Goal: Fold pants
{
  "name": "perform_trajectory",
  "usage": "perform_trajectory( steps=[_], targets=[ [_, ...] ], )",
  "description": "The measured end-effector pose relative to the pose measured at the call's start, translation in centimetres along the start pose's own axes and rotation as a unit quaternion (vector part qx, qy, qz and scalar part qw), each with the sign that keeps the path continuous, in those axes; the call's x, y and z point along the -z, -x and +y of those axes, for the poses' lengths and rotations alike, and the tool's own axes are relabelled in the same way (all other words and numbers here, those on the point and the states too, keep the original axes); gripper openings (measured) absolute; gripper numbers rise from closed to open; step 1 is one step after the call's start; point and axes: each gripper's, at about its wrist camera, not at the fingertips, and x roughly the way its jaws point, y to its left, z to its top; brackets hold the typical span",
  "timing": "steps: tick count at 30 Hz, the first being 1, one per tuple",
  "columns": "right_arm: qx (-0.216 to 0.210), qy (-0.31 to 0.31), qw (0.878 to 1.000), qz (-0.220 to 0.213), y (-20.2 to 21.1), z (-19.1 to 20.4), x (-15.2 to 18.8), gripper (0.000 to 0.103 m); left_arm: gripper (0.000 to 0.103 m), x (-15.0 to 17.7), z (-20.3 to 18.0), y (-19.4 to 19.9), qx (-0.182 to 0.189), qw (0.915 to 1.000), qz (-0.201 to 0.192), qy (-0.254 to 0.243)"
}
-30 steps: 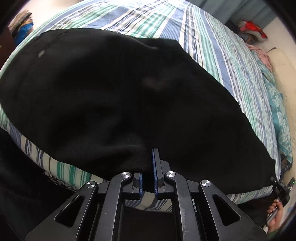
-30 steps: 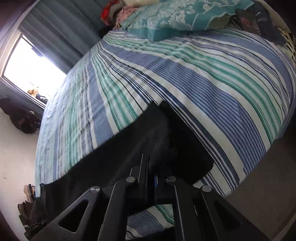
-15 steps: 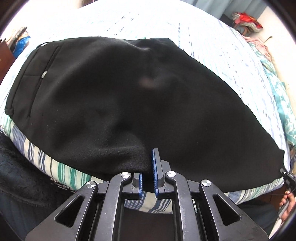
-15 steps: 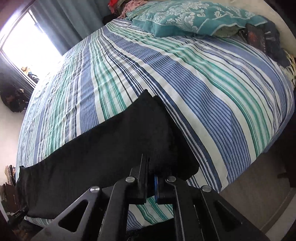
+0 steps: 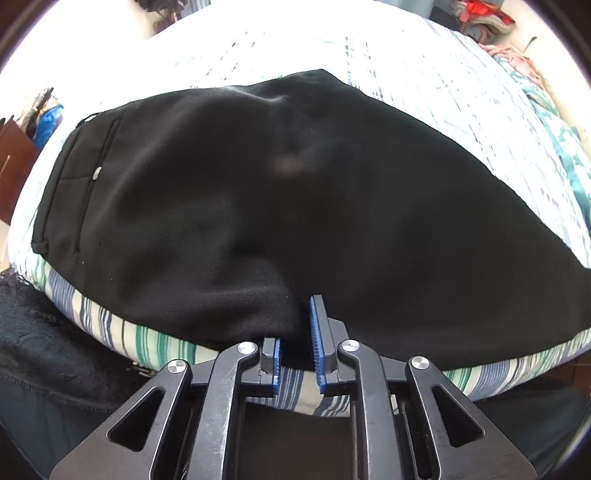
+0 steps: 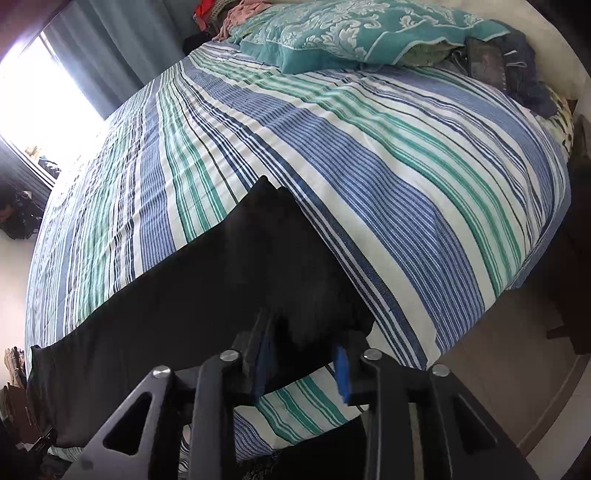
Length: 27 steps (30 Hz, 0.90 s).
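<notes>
Black pants (image 5: 295,206) lie flat along the near edge of a striped bed, waistband and back pocket at the left in the left wrist view. My left gripper (image 5: 295,332) is open, its blue pads apart around the near edge of the cloth. In the right wrist view the leg end of the pants (image 6: 229,280) lies on the bed. My right gripper (image 6: 303,347) is open, its pads spread either side of the hem, which rests loose between them.
The striped bedspread (image 6: 369,166) covers the bed. A teal pillow (image 6: 351,33) and dark clothes (image 6: 517,66) lie at the head. A bright window (image 6: 40,99) is at left. Floor (image 6: 498,350) shows past the bed's corner. A dark cloth (image 5: 44,350) hangs at lower left.
Both grippers were shut on the pants' near edge and have now opened, letting the cloth rest on the bed. Both have drawn back a little.
</notes>
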Motion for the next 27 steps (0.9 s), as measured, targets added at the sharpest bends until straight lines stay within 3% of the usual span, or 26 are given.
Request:
perform_trajectory(
  steps=[2, 4, 6, 8, 12, 14, 16, 21, 24, 27],
  targets=[
    [0.012, -0.001, 1.0, -0.02, 1.4, -0.1, 0.5, 0.065, 0.05, 0.6, 0.5, 0.6, -0.006, 0.9999, 0.011, 0.002],
    [0.043, 0.006, 0.998, -0.055, 3.3, -0.1, 1.4, 0.067, 0.065, 1.7, 1.3, 1.8, -0.011, 0.9998, 0.014, 0.004],
    [0.058, 0.01, 0.994, -0.087, 5.2, 0.0, 2.3, 0.067, 0.065, 2.8, 1.7, 3.0, -0.018, 0.9998, 0.01, -0.004],
    [0.052, 0.01, 0.992, -0.112, 6.8, 0.5, 3.1, 0.067, 0.065, 3.2, 2.0, 4.7, -0.028, 0.9993, -0.019, -0.013],
    [-0.006, 0.032, 0.991, -0.128, 7.7, 4.3, 4.4, 0.067, 0.069, 0.9, 1.9, 6.5, -0.042, 0.9942, -0.093, -0.034],
    [-0.042, 0.055, 0.99, -0.12, 6.8, 7.2, 5.1, 0.067, 0.075, -1.0, 1.7, 6.2, -0.042, 0.9912, -0.121, -0.032],
    [-0.073, 0.076, 0.989, -0.102, 5.2, 10.1, 6.0, 0.067, 0.076, -2.8, 2.8, 4.7, -0.064, 0.9881, -0.137, -0.028],
    [-0.131, 0.098, 0.985, -0.052, 0.5, 15.1, 8.3, 0.067, 0.077, -3.1, 5.5, -1.1, -0.123, 0.9888, -0.084, -0.013],
    [-0.12, 0.092, 0.988, -0.008, -2.5, 15.5, 10.2, 0.067, 0.082, -2.0, 5.9, -1.2, -0.122, 0.9873, -0.099, -0.023],
    [-0.132, 0.085, 0.988, -0.006, -2.8, 14.9, 10.6, 0.067, 0.083, -1.7, 5.6, -0.6, -0.121, 0.9869, -0.102, -0.031]
  ],
)
